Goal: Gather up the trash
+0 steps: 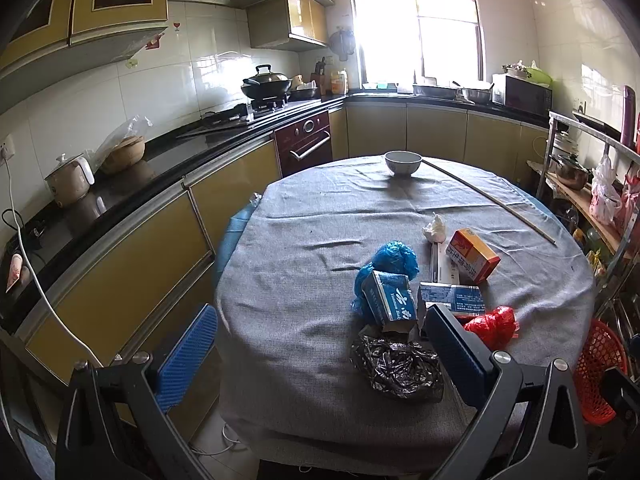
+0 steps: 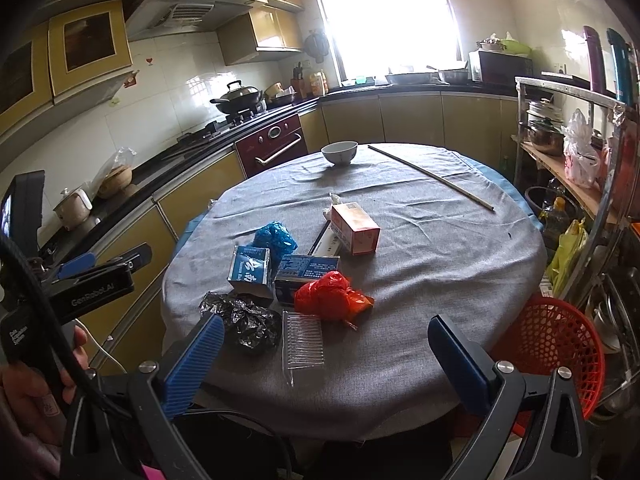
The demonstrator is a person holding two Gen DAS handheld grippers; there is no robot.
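both grippers wide apart and empty, hovering off the near edge of the tabletop (image 2: 440, 280): left gripper (image 1: 320, 344) with its blue pads splayed either side of the crumpled black foil wrapper (image 1: 396, 368), right gripper (image 2: 326, 354) with pads spread around the clear ribbed plastic piece (image 2: 302, 340). taking the red plastic bag (image 2: 328, 292) as landmark: foil wrapper just to its left at the near edge, clear ribbed piece just in front of it, dark blue flat box (image 2: 306, 270) touching it from behind, upright blue carton (image 2: 250, 270) further left beside that box, crumpled blue bag (image 2: 276, 236) behind the carton, orange box (image 2: 354, 228) behind and slightly right, resting on a long white packet (image 2: 326, 240), white tissue wad (image 2: 335, 200) behind the orange box. well beyond the red bag, a white bowl (image 2: 339, 152) near the far edge and a long thin stick (image 2: 432, 178) lying across the far right. red mesh basket (image 2: 556, 348) to the right of the red bag, off the tabletop and lower down, probably the bin for the rubbish; little of its inside visible. judging by the lot still lying on the cloth, collection barely begun or not begun at all: every piece of litter left to pick up and drop, nothing held.
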